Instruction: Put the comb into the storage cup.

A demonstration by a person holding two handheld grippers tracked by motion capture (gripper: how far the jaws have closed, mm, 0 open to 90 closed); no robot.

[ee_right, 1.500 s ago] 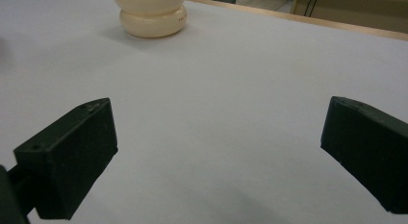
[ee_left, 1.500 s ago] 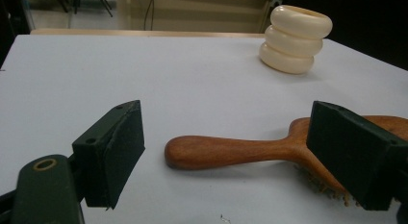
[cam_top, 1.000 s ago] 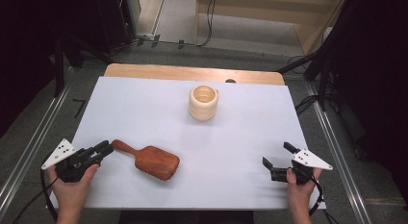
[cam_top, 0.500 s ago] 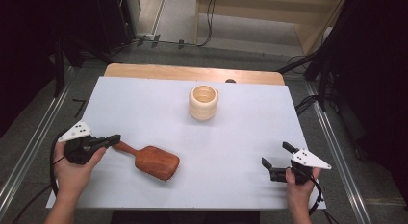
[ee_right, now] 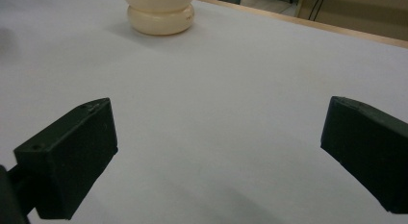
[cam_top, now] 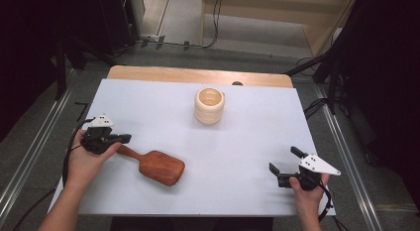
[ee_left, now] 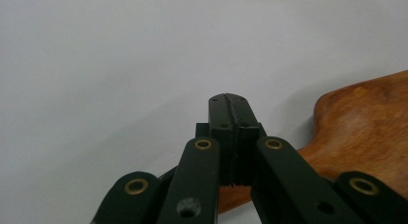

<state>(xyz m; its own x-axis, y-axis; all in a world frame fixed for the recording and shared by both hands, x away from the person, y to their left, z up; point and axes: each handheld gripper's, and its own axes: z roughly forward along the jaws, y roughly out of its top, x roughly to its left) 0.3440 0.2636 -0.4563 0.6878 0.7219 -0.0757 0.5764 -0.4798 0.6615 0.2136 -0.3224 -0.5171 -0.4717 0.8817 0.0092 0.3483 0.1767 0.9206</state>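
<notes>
A brown wooden hairbrush lies flat at the front left of the white table, handle pointing left. My left gripper hovers just over the handle's end, shut with nothing between its jaws. In the left gripper view the pressed-together fingertips stand above the white surface, and the hairbrush runs under them to the right; I cannot tell if they touch. My right gripper rests at the front right, open and empty. Its fingertips stand wide apart over bare table.
A cream ribbed wooden cup stands upright at the middle back of the table, also seen as the cup in the right gripper view. A wooden strip edges the far side. Metal rails and cables run beside the table.
My left hand has moved away from the front edge and to the right, ending over the brush handle's end. The right hand, the brush and the cup have stayed put.
</notes>
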